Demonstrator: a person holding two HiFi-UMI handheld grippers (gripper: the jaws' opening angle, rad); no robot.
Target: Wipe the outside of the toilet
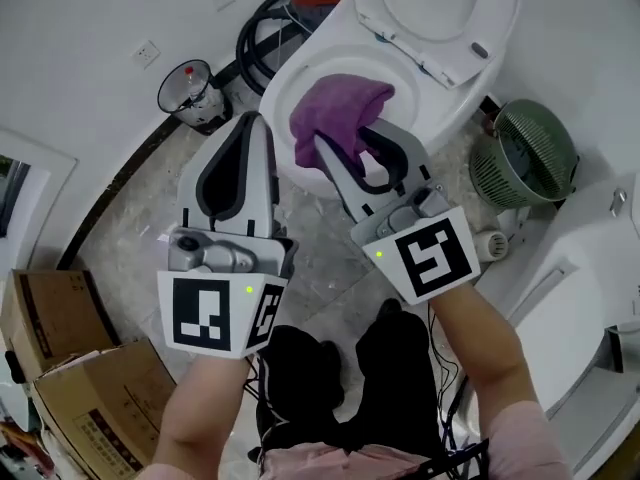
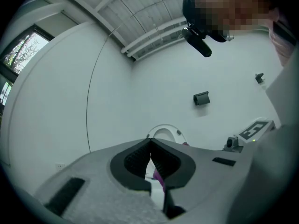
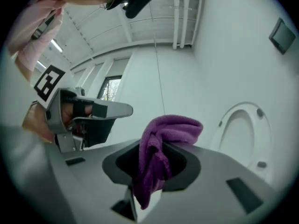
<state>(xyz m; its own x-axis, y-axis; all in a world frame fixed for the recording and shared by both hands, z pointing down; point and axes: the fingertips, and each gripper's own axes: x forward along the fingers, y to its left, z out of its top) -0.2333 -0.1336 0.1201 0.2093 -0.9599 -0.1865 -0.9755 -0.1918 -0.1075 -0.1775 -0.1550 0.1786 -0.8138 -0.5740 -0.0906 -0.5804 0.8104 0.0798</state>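
The person is holding the purple cloth bunched in the right gripper, whose fingers are clamping its folds. It is hanging above the open bowl of the toilet and not, as far as I can tell, touching the outer shell, so the wiping seems about to begin. The left gripper is hovering just beside it with fingers pressed together on nothing. I judge the next move is calling for the cloth to be lowered onto the bowl's outside and pressed there.
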